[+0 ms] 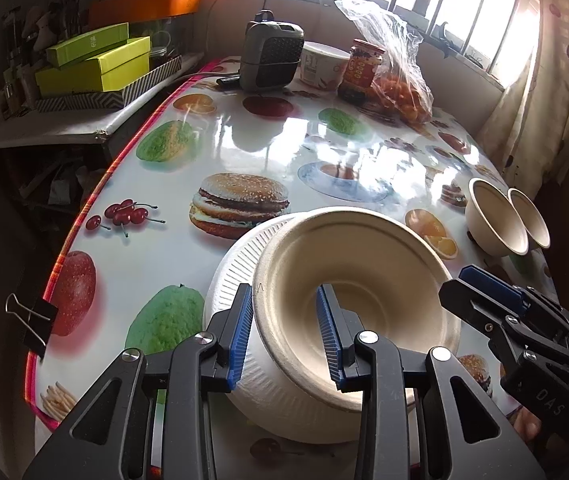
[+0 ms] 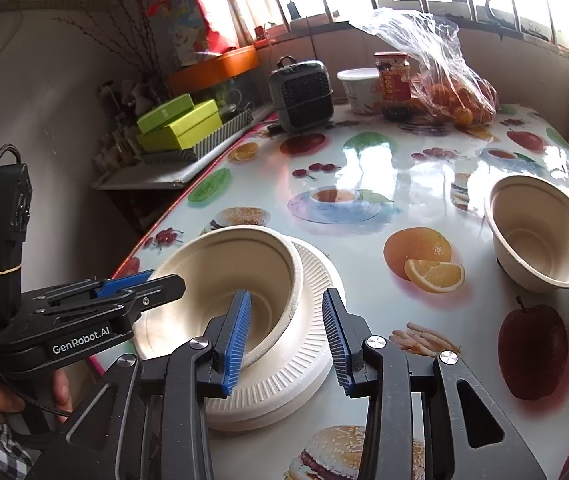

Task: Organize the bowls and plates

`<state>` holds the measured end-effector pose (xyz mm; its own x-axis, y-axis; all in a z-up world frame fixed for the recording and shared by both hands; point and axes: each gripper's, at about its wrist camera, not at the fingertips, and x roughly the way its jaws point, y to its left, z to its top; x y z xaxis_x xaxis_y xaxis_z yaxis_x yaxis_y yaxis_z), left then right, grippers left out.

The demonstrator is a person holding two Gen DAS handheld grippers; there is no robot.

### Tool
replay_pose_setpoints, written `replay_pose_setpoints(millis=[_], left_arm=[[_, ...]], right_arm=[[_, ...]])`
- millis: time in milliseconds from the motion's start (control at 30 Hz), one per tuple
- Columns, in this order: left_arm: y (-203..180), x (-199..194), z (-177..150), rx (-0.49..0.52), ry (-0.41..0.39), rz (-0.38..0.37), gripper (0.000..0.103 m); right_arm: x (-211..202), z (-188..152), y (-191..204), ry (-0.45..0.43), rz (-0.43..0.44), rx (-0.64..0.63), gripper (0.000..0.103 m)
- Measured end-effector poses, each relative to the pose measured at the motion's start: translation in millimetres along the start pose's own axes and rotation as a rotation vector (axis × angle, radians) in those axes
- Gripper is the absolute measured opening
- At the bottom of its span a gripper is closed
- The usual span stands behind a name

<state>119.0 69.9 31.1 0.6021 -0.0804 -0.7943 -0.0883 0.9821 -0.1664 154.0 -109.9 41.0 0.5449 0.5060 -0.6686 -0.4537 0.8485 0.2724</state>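
My left gripper [image 1: 286,336] has its blue ribbed fingers [image 1: 241,334] straddling the near rim of the beige moulded-fibre bowl [image 1: 358,292], one finger outside the wall and one inside; I cannot tell whether the pads press the rim. The bowl sits tilted on the stack of white ribbed disposable plates [image 2: 312,344], which rests near the front edge of the glossy fruit-and-burger printed table surface [image 1: 156,248]. My right gripper [image 2: 287,340] has its fingers spread, the left finger inside the bowl and the right finger above the plate stack, neither visibly gripping. Two more beige fibre bowls [image 2: 540,232] stand side by side, touching, at the right edge of the surface. At the far edge stand a grey fan heater [image 2: 300,96], a white tub [image 2: 360,88], a red-labelled jar [image 2: 394,84] and a clear plastic bag of oranges [image 2: 452,92].
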Motion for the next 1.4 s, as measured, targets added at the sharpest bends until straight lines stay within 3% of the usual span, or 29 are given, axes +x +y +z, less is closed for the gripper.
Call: replay_pose_setpoints(millis=[533, 1033, 1400], left_arm=[[-26.5, -18.4, 6.0, 0.054, -0.044, 0.020, 0.034], [-74.5, -21.8, 10.4, 0.139, -0.065, 0.008, 0.034], [-77.3, -19.0, 10.1, 0.127, -0.054, 0.039, 0.034]], right_arm=[[-32.6, -0.6, -17.4, -0.075, -0.024, 0.043, 0.040], [-65.7, -6.2, -62.2, -0.136, -0.079, 0.122, 0.042], [-68.7, -12.3, -80.4, -0.135, -0.072, 0.160, 0.043]])
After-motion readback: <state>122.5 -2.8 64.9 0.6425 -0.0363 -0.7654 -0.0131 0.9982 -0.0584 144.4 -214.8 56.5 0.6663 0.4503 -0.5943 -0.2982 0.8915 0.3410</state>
